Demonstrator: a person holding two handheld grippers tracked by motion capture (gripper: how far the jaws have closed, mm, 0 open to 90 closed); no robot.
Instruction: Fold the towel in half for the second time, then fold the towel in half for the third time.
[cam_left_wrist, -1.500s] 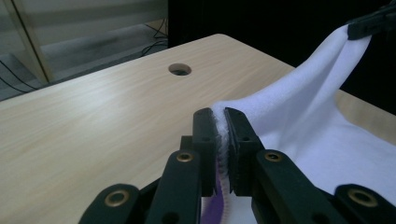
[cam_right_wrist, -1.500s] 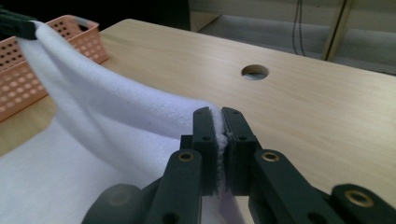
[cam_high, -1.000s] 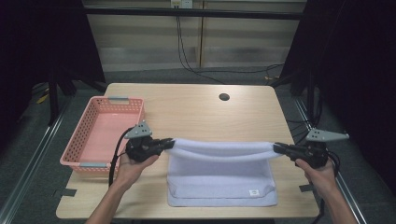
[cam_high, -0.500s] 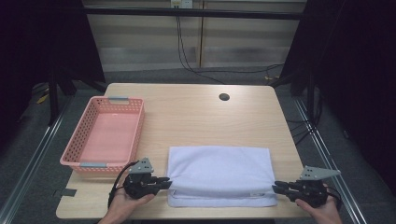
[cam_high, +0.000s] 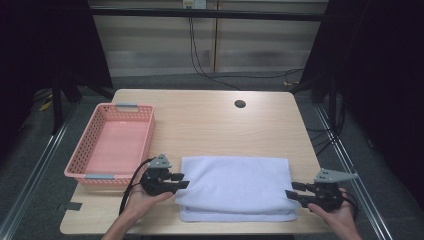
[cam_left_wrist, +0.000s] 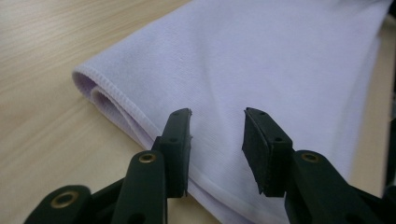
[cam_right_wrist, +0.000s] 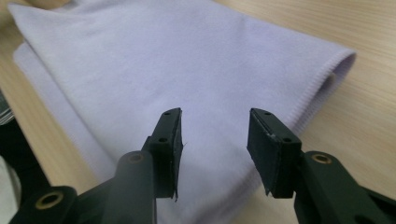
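A pale lilac towel (cam_high: 235, 187) lies folded in half near the table's front edge, its folded layers showing at the hem (cam_left_wrist: 107, 100). My left gripper (cam_high: 180, 181) sits at the towel's left end, open, with nothing between its jaws. My right gripper (cam_high: 291, 192) rests at the towel's right end, also open and empty. In the left gripper view the towel (cam_left_wrist: 261, 60) spreads beyond my open left gripper (cam_left_wrist: 217, 140). In the right gripper view the towel (cam_right_wrist: 177, 65) lies under my open right gripper (cam_right_wrist: 215, 144).
A pink plastic basket (cam_high: 85, 170) stands empty at the table's left side. A round cable hole (cam_high: 240, 104) sits at the far middle of the wooden table (cam_high: 210, 125). Dark floor and cables lie beyond the table.
Both grippers carried the towel's raised edge toward the front and laid it down, folding the towel in half. Both have since let go and now stand open at its ends.
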